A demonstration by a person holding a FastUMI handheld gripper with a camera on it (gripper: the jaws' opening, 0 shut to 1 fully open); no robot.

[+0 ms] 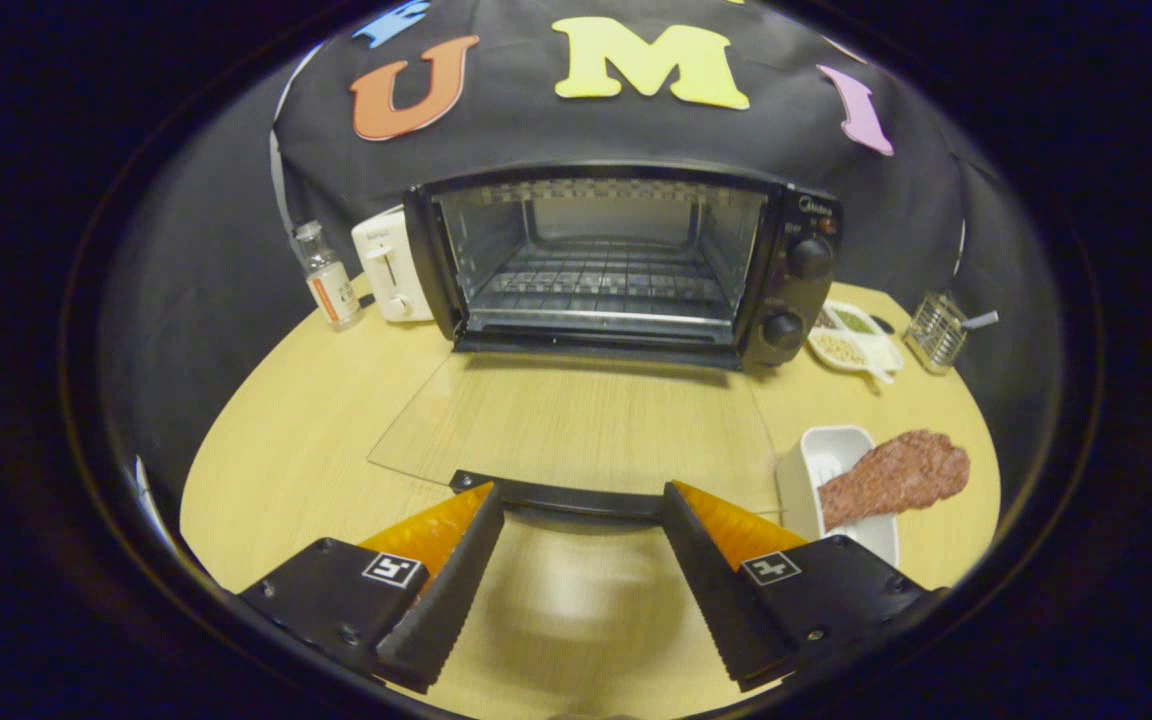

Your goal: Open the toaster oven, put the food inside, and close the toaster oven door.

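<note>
Behind parted jaws, opened toaster oven (626, 265)

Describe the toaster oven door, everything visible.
The toaster oven door is fully open, folded down flat over the wooden table from a hinge at the oven's front base. It is a clear glass pane; wood grain shows through. Its dark handle runs along the near edge, just ahead of the open gripper, untouched.
</note>
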